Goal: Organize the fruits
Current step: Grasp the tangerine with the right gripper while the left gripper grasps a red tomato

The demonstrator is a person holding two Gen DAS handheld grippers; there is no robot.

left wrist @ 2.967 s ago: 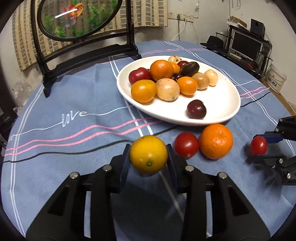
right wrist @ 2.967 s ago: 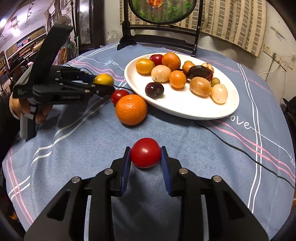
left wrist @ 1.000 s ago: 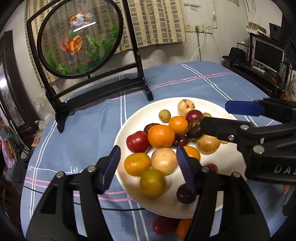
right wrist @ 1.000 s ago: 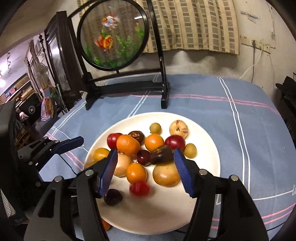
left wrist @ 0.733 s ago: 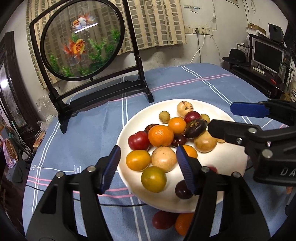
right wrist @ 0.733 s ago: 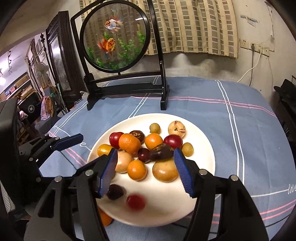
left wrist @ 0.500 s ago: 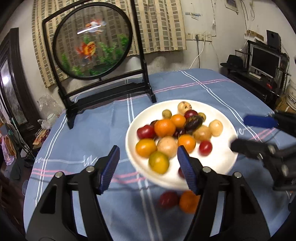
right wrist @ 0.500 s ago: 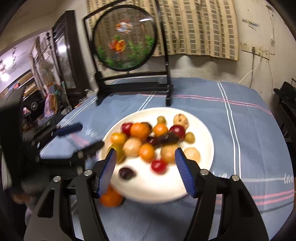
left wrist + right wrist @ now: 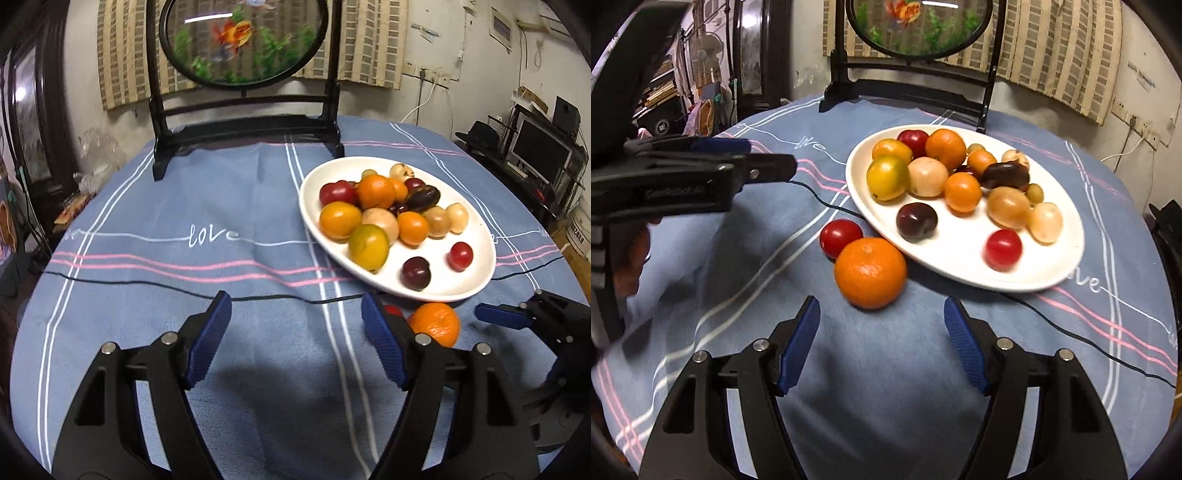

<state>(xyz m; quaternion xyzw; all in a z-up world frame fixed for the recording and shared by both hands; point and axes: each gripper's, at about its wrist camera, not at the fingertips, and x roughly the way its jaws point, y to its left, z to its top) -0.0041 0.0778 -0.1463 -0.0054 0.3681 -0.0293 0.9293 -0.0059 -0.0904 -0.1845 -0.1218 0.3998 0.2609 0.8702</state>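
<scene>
A white oval plate [image 9: 476, 280] [image 9: 960, 266] holds several fruits, among them a yellow-green one [image 9: 368, 246] [image 9: 888, 178], a dark plum [image 9: 916, 222] and a small red tomato [image 9: 460, 256] [image 9: 1003, 249]. An orange mandarin [image 9: 870, 272] [image 9: 436, 324] and a red tomato [image 9: 840, 238] lie on the cloth beside the plate's near rim. My left gripper [image 9: 297, 343] is open and empty, low over the cloth left of the plate. My right gripper [image 9: 882, 343] is open and empty, just in front of the mandarin.
The round table has a blue striped cloth [image 9: 207, 236]. A framed round goldfish screen on a black stand [image 9: 243, 125] is at the far edge. A thin black cable [image 9: 1089, 339] crosses the cloth under the plate. Furniture and a monitor [image 9: 535, 151] stand beyond the right edge.
Both grippers let go of their fruits over the plate and have pulled back and down to the near side of the table. The yellow-green fruit and small tomato now lie on the plate.
</scene>
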